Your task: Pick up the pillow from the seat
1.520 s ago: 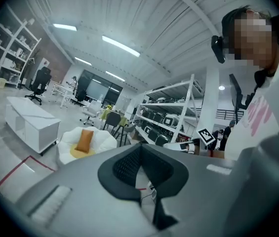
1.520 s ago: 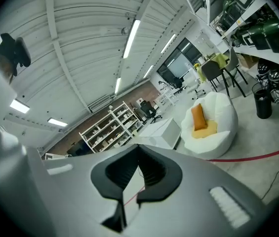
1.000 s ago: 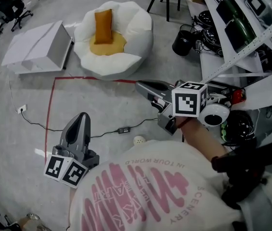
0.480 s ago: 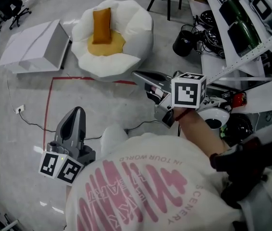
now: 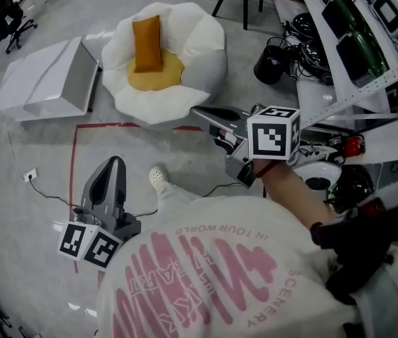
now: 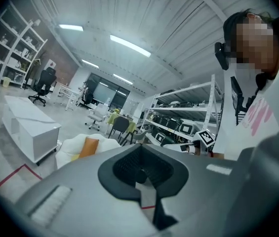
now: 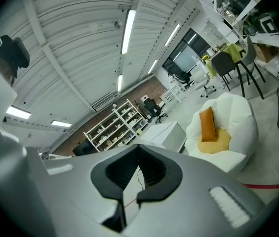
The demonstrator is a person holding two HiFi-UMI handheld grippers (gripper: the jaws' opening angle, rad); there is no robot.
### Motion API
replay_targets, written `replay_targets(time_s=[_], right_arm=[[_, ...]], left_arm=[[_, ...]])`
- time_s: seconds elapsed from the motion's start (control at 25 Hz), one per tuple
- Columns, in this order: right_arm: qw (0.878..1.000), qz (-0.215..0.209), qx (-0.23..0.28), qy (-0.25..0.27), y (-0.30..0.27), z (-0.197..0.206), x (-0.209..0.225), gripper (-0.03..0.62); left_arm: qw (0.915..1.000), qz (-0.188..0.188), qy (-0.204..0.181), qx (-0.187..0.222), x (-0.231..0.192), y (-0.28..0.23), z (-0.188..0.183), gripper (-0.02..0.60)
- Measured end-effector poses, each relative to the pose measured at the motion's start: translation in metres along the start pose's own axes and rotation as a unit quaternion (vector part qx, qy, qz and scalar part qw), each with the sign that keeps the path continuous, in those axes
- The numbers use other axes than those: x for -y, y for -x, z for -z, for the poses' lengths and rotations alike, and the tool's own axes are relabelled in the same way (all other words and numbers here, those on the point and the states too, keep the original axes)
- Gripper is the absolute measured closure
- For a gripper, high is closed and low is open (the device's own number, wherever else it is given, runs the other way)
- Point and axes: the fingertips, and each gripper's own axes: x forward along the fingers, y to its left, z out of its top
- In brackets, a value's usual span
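Far left, you had a black office chair [image 5: 1, 9] up in the corner. Just right of it a white cabinet [image 5: 44, 83] sat on the floor [image 5: 15, 217], and a red tape line [image 5: 72, 162] marked out a box below it. Your left tool [image 5: 116, 162] hung low over the floor just inside that tape. Its jaws were pressed together with nothing between them, and its marker cube [image 5: 93, 246] was close to your shirt.

Past that, the orange pillow [image 5: 146, 44] was on the white beanbag seat [image 5: 199, 48]. It was propped upright against the backrest with its lower end on the yellow seat pad [image 5: 160, 79]. Neither tool was anywhere near touching it. Your white shoe [image 5: 158, 179] showed on the floor between the two tools.

Your right tool [image 5: 199, 113] was pointed toward the seat, tip near its front edge but apart from it. Those jaws were also pressed together and empty, and from that tool's own camera the pillow sat off to the right of the jaws.

Further right you had a black bin [image 5: 269, 62] beside a tangle of cables [image 5: 304, 30], then the metal racks [image 5: 368, 34].
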Motion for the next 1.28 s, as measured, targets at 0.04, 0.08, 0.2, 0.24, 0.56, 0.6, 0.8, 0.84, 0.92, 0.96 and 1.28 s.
replay_targets(time_s=[0.04, 0.08, 0.2, 0.24, 0.56, 0.6, 0.8, 0.84, 0.92, 0.96, 1.28], right_arm=[[1.000, 0.004, 0.002, -0.002, -0.009, -0.005, 0.004, 0.588], [1.000, 0.006, 0.004, -0.004, -0.018, -0.011, 0.006, 0.588], [1.000, 0.012, 0.012, -0.005, -0.051, -0.035, 0.012, 0.588], [1.000, 0.013, 0.016, -0.007, -0.064, -0.044, 0.013, 0.588], [0.999, 0.010, 0.037, -0.011, -0.164, -0.095, 0.020, 0.588], [0.999, 0.011, 0.039, -0.011, -0.174, -0.101, 0.022, 0.588], [0.999, 0.015, 0.042, -0.011, -0.214, -0.124, 0.037, 0.588], [0.999, 0.016, 0.043, -0.011, -0.222, -0.128, 0.040, 0.588], [0.999, 0.016, 0.048, -0.012, -0.237, -0.137, 0.046, 0.588], [0.998, 0.017, 0.051, -0.013, -0.243, -0.141, 0.048, 0.588], [0.997, 0.044, 0.052, -0.027, -0.254, -0.151, 0.094, 0.588]], left_arm=[[1.0000, 0.006, 0.001, -0.002, -0.009, -0.008, -0.005, 0.566], [0.9999, 0.012, -0.002, -0.004, -0.018, -0.016, -0.012, 0.566], [0.9996, 0.024, -0.012, -0.010, -0.048, -0.034, -0.038, 0.566], [0.9995, 0.026, -0.013, -0.011, -0.060, -0.038, -0.047, 0.566], [0.9988, 0.037, -0.026, -0.019, -0.153, -0.074, -0.107, 0.566], [0.9987, 0.039, -0.027, -0.018, -0.162, -0.079, -0.113, 0.566], [0.9985, 0.042, -0.029, -0.017, -0.202, -0.101, -0.135, 0.566], [0.9986, 0.043, -0.027, -0.018, -0.210, -0.105, -0.138, 0.566], [0.9986, 0.044, -0.023, -0.021, -0.225, -0.113, -0.143, 0.566], [0.9985, 0.045, -0.021, -0.023, -0.231, -0.117, -0.146, 0.566], [0.9975, 0.055, -0.009, -0.043, -0.256, -0.167, -0.137, 0.566]])
